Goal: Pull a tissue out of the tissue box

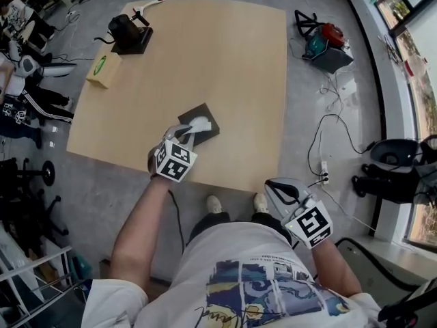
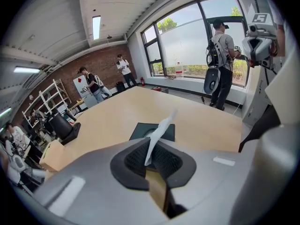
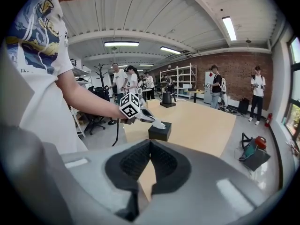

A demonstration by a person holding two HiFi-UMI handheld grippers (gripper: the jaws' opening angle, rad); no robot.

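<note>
Head view: holds the left tool (image 1: 188, 137) clamped on the tissue (image 1: 198, 124), above the dark tissue box (image 1: 205, 111) near the bench's (image 1: 225, 67) front edge, box partly covered. Holds the right tool (image 1: 276, 186) off that edge, tips together, empty.
Left gripper view: hides the box's near side; bare bench beyond.
Right gripper view: nothing between tips.

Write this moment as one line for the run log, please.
left gripper: jaws shut on tissue | tissue: not yet out of tissue box | right gripper: jaws shut, empty, off table
</note>
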